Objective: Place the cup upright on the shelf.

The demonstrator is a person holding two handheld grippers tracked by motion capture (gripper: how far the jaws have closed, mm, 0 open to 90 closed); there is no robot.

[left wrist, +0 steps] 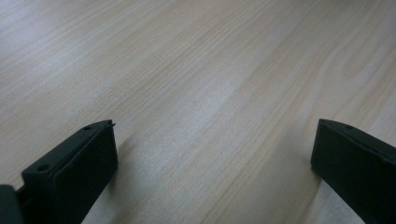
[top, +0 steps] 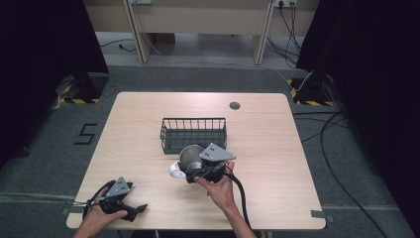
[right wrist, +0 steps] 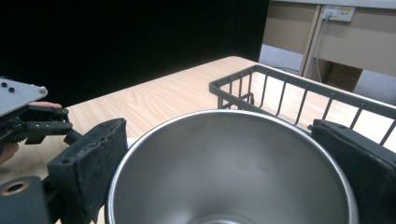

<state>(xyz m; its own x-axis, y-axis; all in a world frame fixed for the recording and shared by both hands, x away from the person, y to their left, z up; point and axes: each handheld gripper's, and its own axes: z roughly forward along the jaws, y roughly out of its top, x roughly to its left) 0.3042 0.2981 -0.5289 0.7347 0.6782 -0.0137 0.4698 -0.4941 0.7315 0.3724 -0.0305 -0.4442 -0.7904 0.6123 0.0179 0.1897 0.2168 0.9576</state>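
Pale wood grain runs across the table (top: pixel 277 148), which stands on grey carpet with black curtains at both sides. Near the middle of the table sits a dark wire basket (top: pixel 193 133), open side up. Just in front of it, toward the near edge, the right gripper (top: pixel 190 171) has a steel cup (top: pixel 190 154) clamped across its rim. The right gripper view looks straight down into the cup (right wrist: pixel 229 172): one black pad presses the outside of the rim on each side, and the basket's rails (right wrist: pixel 299 95) rise right behind. Something small and white (top: pixel 174 170) lies on the table beside the cup; what it is I cannot tell. Over at the near left corner, the left gripper (top: pixel 141 209) rests low on the wood in the person's hand. Its own view (left wrist: pixel 212 154) shows the jaws spread wide with bare table between them.
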